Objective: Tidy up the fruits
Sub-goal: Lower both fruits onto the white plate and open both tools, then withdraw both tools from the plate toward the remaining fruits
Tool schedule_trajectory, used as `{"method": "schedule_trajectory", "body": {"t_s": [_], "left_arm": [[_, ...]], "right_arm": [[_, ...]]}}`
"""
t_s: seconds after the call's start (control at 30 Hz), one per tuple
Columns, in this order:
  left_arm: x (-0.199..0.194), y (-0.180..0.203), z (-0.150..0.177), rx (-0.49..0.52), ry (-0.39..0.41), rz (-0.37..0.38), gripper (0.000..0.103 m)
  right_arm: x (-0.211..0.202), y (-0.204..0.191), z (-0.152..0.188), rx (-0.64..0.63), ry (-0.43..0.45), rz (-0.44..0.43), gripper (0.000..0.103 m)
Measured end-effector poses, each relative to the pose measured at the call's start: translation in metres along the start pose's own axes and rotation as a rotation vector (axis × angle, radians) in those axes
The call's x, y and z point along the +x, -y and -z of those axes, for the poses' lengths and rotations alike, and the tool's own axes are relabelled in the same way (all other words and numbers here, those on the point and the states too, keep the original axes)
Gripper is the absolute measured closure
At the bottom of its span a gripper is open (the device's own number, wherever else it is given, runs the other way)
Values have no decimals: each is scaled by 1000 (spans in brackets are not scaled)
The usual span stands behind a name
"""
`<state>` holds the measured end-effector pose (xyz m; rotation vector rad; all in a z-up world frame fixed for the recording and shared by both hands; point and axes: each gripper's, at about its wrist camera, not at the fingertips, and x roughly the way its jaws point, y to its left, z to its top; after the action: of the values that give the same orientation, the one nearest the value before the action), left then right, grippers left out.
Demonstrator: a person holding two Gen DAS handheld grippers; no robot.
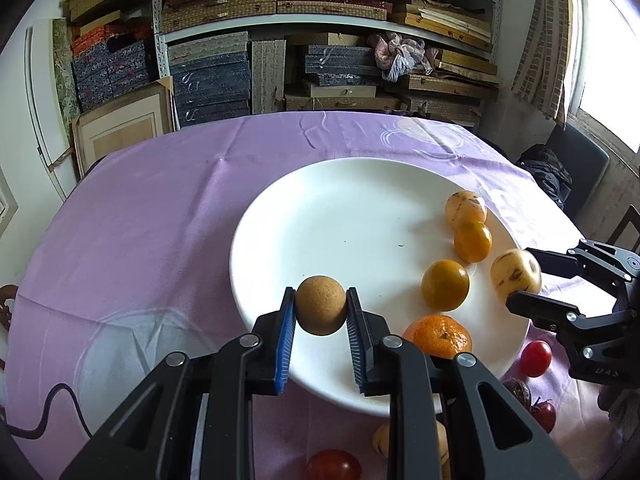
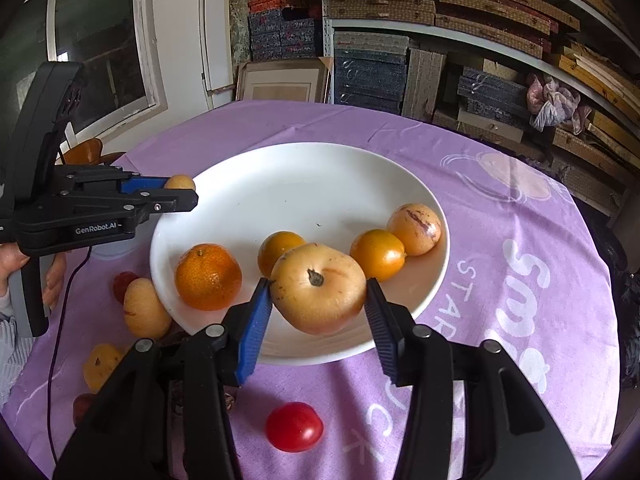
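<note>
Left hand-held gripper (image 1: 321, 309) is clamped tight on a small round brown fruit (image 1: 321, 305), held over the near-left rim of the white plate (image 1: 320, 216). Right hand-held gripper (image 2: 319, 300) has a big pale yellow fruit (image 2: 318, 286) w/ its stem end facing up; the blue pads sit against both its sides, jaws about half open round it, above the plate's near edge.

On the plate: a mandarin (image 2: 208, 276), two small orange fruits (image 2: 378, 254) and a pale striped one (image 2: 414, 229) at the far right.

Off the plate, on the purple cloth (image 2: 500, 280) over the bench: red tomato (image 2: 294, 426) near the right gripper, plus a few yellowish fruits (image 2: 146, 314) to the left. A bare hand (image 2: 52, 276) grips the left tool's handle. Shelves w/ stacked boxes (image 1: 328, 8) behind.
</note>
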<state>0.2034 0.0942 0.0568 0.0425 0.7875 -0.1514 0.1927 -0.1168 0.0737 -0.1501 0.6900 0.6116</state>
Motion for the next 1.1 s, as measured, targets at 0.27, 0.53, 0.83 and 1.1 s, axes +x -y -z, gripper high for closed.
{"method": "schedule_trajectory", "body": {"t_s": [0.27, 0.53, 0.83, 1.1], "left_arm": [[-26, -8, 12, -27, 31, -17, 68], [-79, -18, 72, -50, 90, -93, 21], [-63, -5, 98, 19, 37, -174, 16], [-44, 4, 96, 76, -33, -179, 15]], "right_arm": [[-57, -7, 16, -13, 69, -18, 31], [-110, -14, 85, 62, 163, -53, 6], [-107, 17, 103, 224, 158, -71, 4], [-99, 23, 103, 280, 120, -86, 4]]}}
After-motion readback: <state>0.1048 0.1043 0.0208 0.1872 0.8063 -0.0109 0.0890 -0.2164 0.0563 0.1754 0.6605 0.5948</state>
